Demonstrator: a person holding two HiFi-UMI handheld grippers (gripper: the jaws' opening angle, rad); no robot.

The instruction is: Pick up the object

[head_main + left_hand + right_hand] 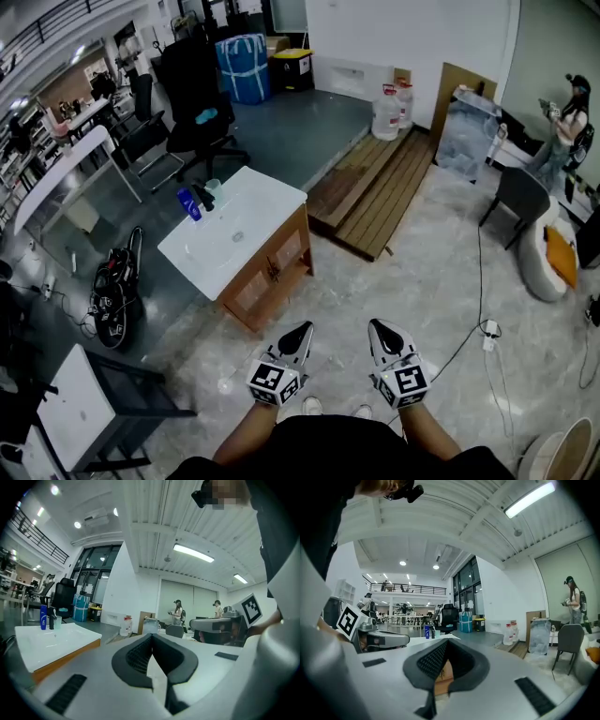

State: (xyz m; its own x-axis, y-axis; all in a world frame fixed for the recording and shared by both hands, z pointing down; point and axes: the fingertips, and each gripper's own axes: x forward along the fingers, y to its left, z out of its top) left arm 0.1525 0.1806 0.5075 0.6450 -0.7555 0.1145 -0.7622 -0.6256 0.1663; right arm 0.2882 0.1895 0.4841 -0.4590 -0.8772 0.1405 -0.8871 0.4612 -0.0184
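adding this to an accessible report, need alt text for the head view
Seen from above, a person holds the left tongs and right tongs, both shut and empty, over a pale floor. Ahead stands a wooden cabinet with a white sink top bearing a blue bottle.
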